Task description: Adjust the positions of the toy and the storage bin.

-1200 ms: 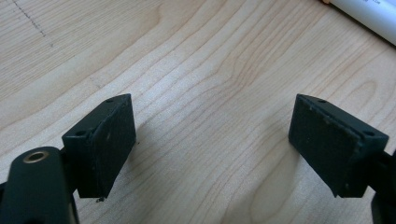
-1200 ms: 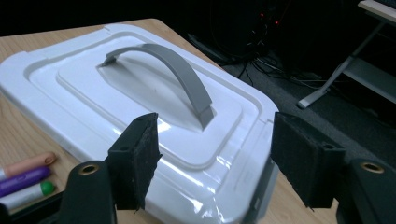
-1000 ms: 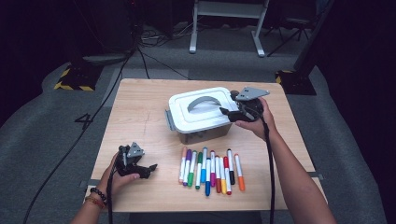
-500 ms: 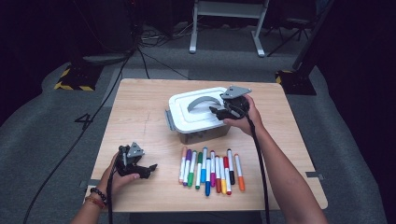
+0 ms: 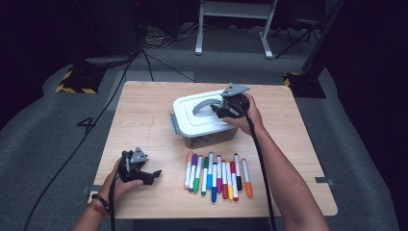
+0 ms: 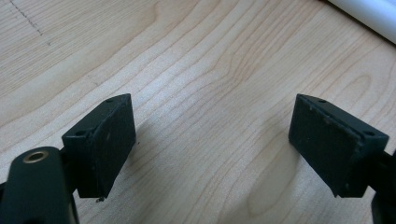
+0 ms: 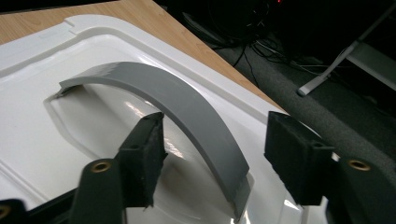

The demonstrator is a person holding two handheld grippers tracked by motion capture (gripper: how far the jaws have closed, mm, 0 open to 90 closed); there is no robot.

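High view: a white lidded box (image 5: 202, 118) is sitting near the middle of the wooden table (image 5: 144, 110), with a row of coloured markers (image 5: 216, 175) lying just in front of it. The right gripper (image 5: 222, 107) is hovering over the lid at the right end of its grey arched handle (image 5: 204, 103). The left gripper (image 5: 149, 175) is resting on the table near the front left corner, well apart from the box.

Right gripper view: the jaws are standing apart, one on each side of the handle's (image 7: 173, 105) near end; they have just been closing, with the handle between them, yet the pads (image 7: 144, 154) are not pressing on it. The white lid (image 7: 56, 140) is lying below.

Left gripper view: the jaws are standing wide apart over bare wood (image 6: 210, 116), with nothing between them.
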